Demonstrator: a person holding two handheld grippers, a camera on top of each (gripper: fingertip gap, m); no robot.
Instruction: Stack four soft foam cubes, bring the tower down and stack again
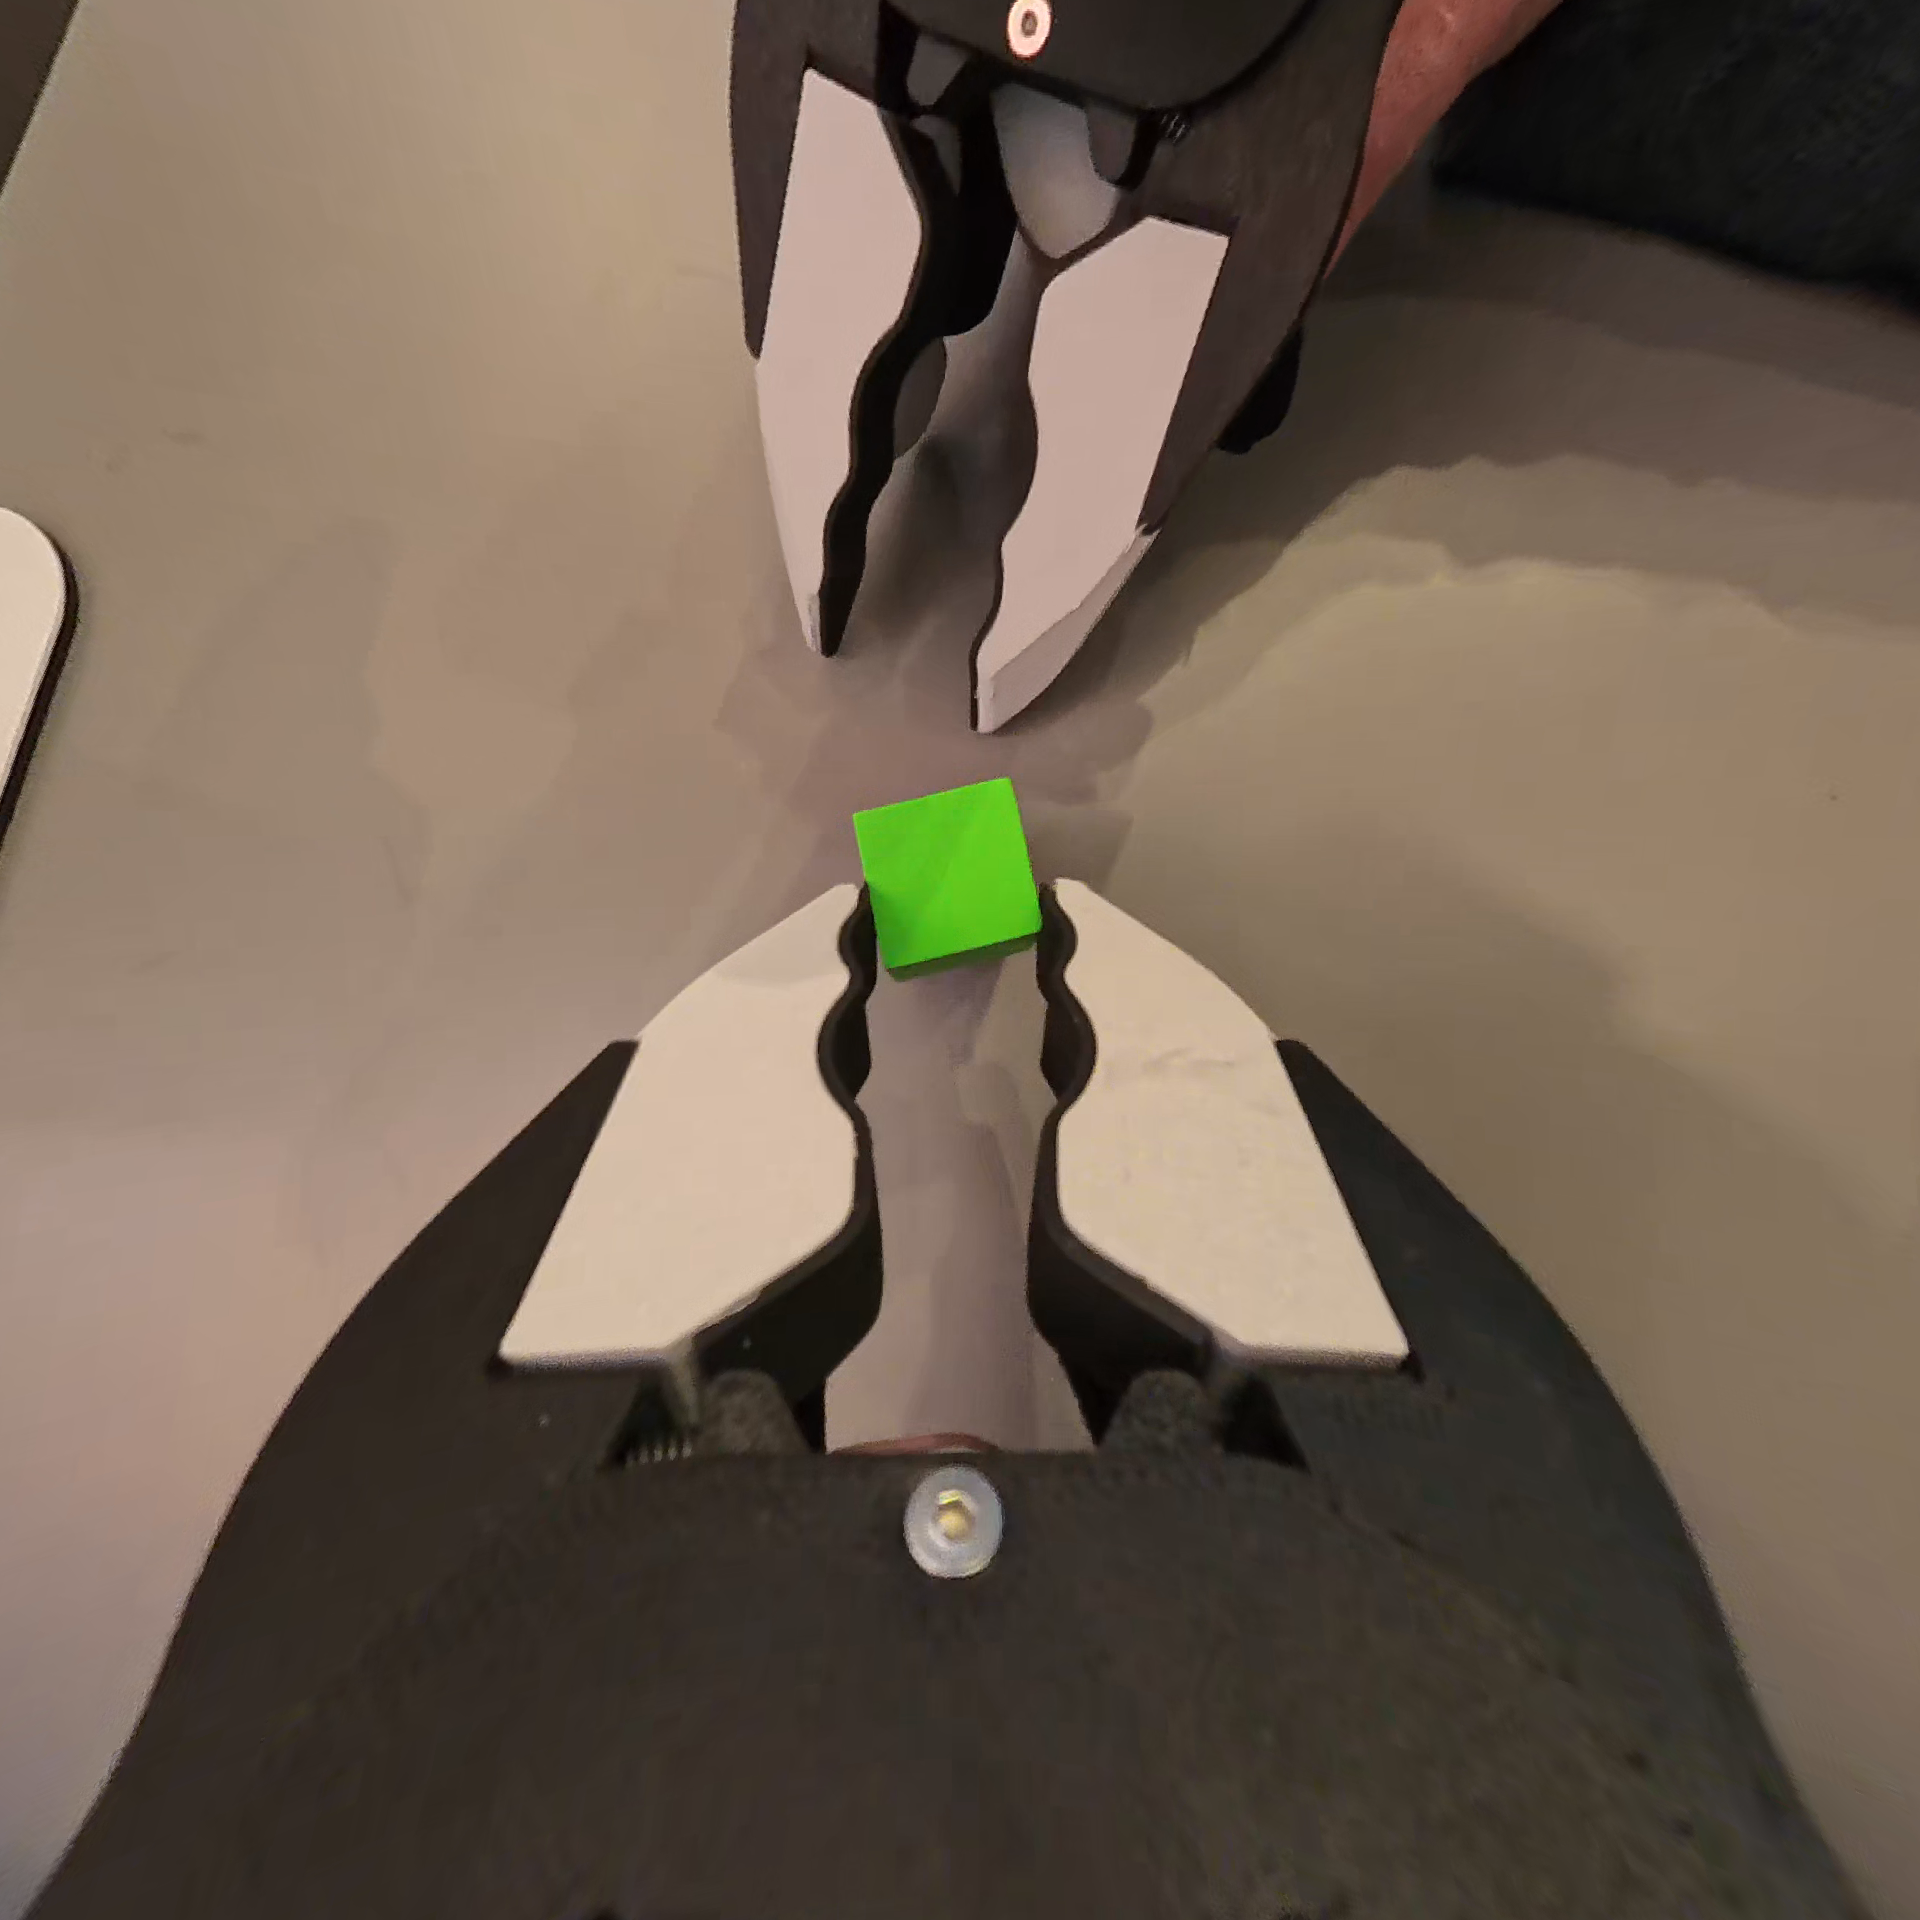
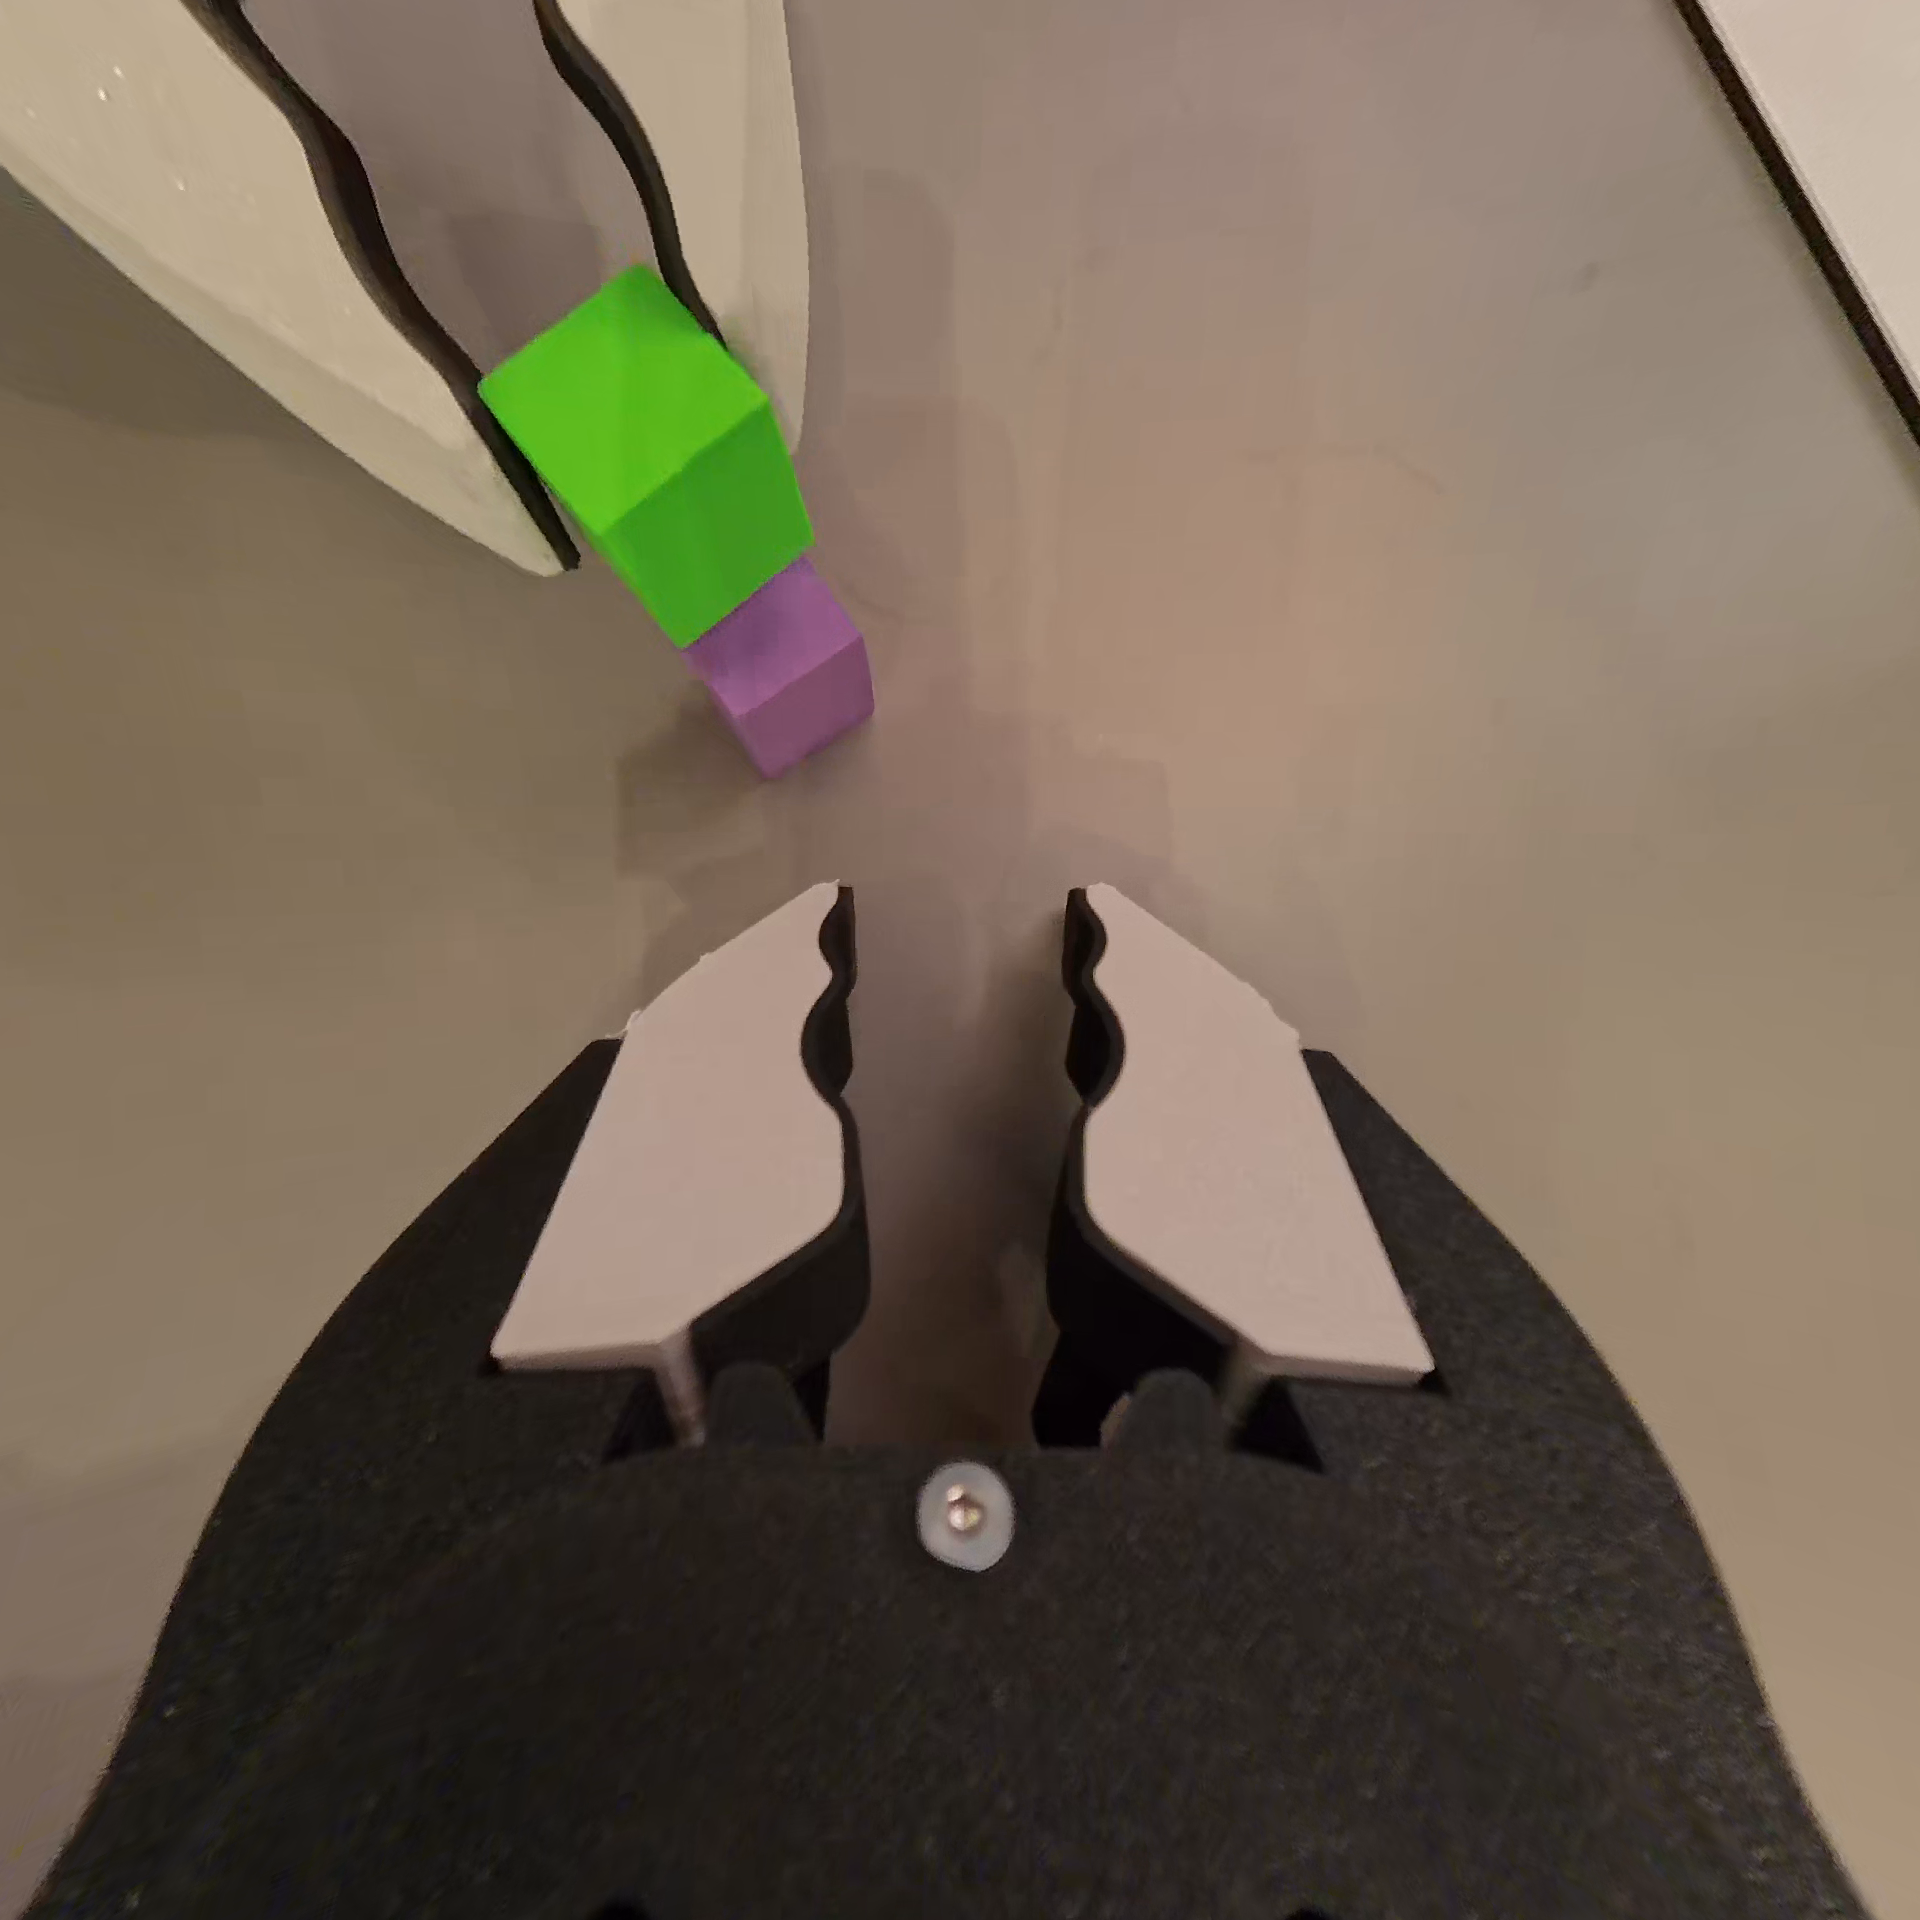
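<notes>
Right wrist view only — purple cube (image 2: pixel 795 691)

The green cube (image 1: pixel 948 878) hides the purple cube (image 2: pixel 795 681) below it in the left wrist view (perhaps touching); a white board (image 1: pixel 26 655) is cut off by the edge.

Two hand-held grippers, alike in build: broad black bodies of grainy, textured surface, flaring wide behind the jaws. Left gripper (image 1: pixel 951 914) and right gripper (image 2: pixel 961 914) each fitted with pale grey flat-topped fingers (image 2: pixel 727 1091), lined inside with wavy black pads (image 1: pixel 847 997). Behind the jaws, a silver screw (image 2: pixel 964 1519) in a clear washer; small metal springs beside the finger roots.
</notes>
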